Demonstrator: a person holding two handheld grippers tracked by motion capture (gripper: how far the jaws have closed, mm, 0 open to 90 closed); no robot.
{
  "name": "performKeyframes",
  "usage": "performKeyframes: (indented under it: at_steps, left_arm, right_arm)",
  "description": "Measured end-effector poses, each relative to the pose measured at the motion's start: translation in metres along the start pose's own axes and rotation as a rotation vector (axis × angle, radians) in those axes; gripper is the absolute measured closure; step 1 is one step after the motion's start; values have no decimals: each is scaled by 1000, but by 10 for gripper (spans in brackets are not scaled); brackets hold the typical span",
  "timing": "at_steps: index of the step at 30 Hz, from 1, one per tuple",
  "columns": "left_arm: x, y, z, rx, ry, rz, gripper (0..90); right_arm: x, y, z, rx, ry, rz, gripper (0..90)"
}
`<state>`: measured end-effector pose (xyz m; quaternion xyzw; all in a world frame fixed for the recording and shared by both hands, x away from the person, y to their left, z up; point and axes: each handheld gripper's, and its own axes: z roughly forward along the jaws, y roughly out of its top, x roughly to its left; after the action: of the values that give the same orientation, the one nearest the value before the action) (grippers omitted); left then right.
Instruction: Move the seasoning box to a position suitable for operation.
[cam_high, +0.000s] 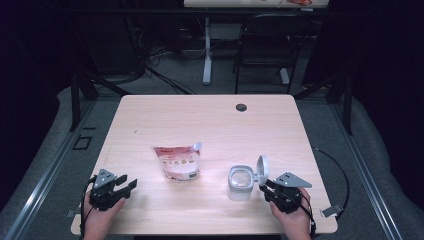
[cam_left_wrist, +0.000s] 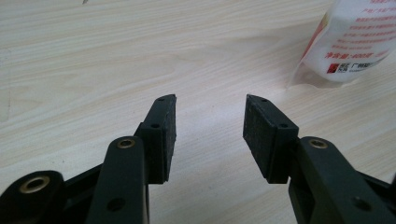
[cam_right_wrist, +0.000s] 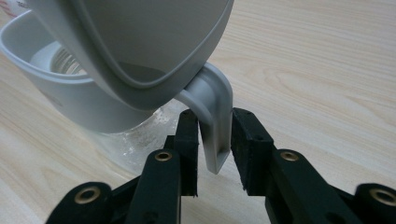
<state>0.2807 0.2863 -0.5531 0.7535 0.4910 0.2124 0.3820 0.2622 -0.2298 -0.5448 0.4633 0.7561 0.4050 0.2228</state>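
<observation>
1. The container (cam_high: 240, 183) stands on the table (cam_high: 210, 120) at five o'clock, lid (cam_high: 263, 168) flipped up.
2. The right gripper (cam_right_wrist: 215, 135) straddles its handle (cam_right_wrist: 215, 126), jaws not quite clamped; next, squeeze firmly.
3. The left gripper (cam_left_wrist: 210, 126) rests released at seven o'clock, the pouch (cam_high: 177, 162) near centre.

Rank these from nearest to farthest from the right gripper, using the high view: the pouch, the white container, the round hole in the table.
1. White container: just left of the right gripper, its handle between the jaws.
2. Pouch: farther left, mid-table.
3. Round hole: near the table's far edge.
</observation>
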Motion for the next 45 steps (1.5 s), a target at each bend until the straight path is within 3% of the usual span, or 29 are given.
performKeyframes:
  at_steps: [7, 8, 9, 23, 35, 39, 41, 45]
  left_arm:
    - [0, 0, 0, 4, 0, 1, 546]
    - [0, 0, 0, 3, -1, 3, 548]
    - [0, 0, 0, 4, -1, 4, 550]
    - [0, 0, 1, 7, -2, 9, 562]
    - [1, -1, 0, 5, -2, 4, 571]
    - [1, -1, 0, 9, -4, 3, 572]
    - [1, -1, -1, 8, -2, 2, 572]
    - [2, -2, -2, 8, 0, 0, 572]
  right_arm:
    - [0, 1, 1, -4, -6, -13, 740]
    - [0, 1, 1, -4, -8, -17, 751]
    - [0, 1, 1, -2, -8, -25, 823]
    - [2, 3, 2, 3, 8, -70, 832]
    - [12, 4, 3, 10, 73, -135, 836]
    - [11, 3, 3, 0, 96, -125, 821]
    - [10, 2, 2, -2, 102, -107, 756]
    - [10, -2, -4, 7, 83, -87, 734]
